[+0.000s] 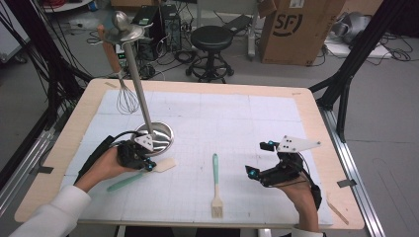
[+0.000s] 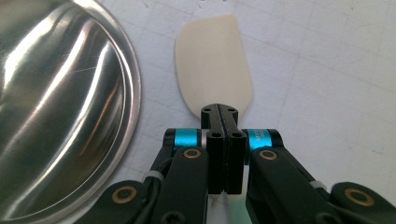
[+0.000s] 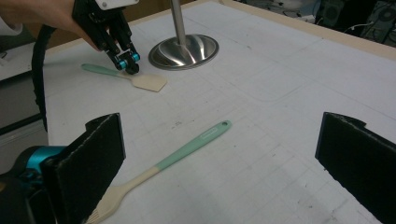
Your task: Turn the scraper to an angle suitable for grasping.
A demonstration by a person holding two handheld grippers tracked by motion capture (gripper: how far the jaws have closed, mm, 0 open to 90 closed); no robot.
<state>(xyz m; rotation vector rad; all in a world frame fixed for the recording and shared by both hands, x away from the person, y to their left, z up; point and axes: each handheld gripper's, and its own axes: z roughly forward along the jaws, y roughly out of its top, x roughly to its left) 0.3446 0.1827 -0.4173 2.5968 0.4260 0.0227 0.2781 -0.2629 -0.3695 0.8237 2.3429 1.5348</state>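
Spatula (image 1: 141,174) is lying flat on the white mat (image 1: 247,128), just in front of the steel base (image 1: 159,137) of the utensil stand, and is pinched at the neck, between handle and blade, by the left gripper (image 1: 148,167); its jaws are closed tight on that thin part. The neck was prob. chosen because it's the narrowest spot and gives a firm hold w/o slipping, handy for a lift toward the stand, where a whisk (image 1: 124,94) is already hung. Blade is cream, flat and rounded at one corner; handle is mint green, pointed back toward the person. Right gripper (image 1: 261,159) is held apart over the mat's right side, jaws spread wide w/ nothing between, near a mint-handled brush (image 1: 216,185), likely kept ready for it.
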